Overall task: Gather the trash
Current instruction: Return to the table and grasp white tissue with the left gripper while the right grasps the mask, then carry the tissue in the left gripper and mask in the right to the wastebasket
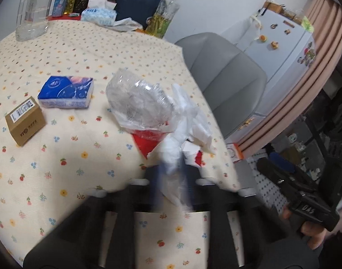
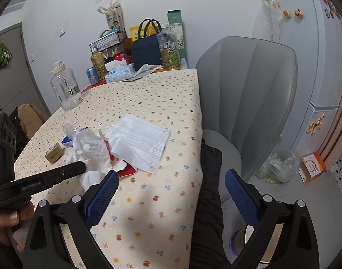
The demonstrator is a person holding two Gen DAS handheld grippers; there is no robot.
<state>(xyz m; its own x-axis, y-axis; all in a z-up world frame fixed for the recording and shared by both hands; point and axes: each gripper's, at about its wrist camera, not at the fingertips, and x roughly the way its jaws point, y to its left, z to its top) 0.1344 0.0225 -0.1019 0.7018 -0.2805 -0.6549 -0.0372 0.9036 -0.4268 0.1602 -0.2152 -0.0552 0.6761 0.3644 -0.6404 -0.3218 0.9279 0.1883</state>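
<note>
Our left gripper (image 1: 171, 179) is clenched on a wad of white tissue (image 1: 171, 157) at the near edge of the trash heap, its fingers blurred in the left wrist view, so how deep the pinch sits we cannot tell. Just beyond it lie the crumpled clear plastic bag (image 1: 139, 103), a red wrapper (image 1: 146, 141) under it and, in the right wrist view, a white face mask (image 2: 137, 143), all on the flowered worktop (image 1: 81, 157). Our right gripper (image 2: 171, 192) hangs released over the worktop's edge, holding nothing. To do this well, we judge, we should lift slowly and watch whether the bag and wrapper trail along or drop. The blue tissue pack (image 1: 66, 95) and the small cardboard box (image 1: 25, 124) sit apart and look like things to leave.
</note>
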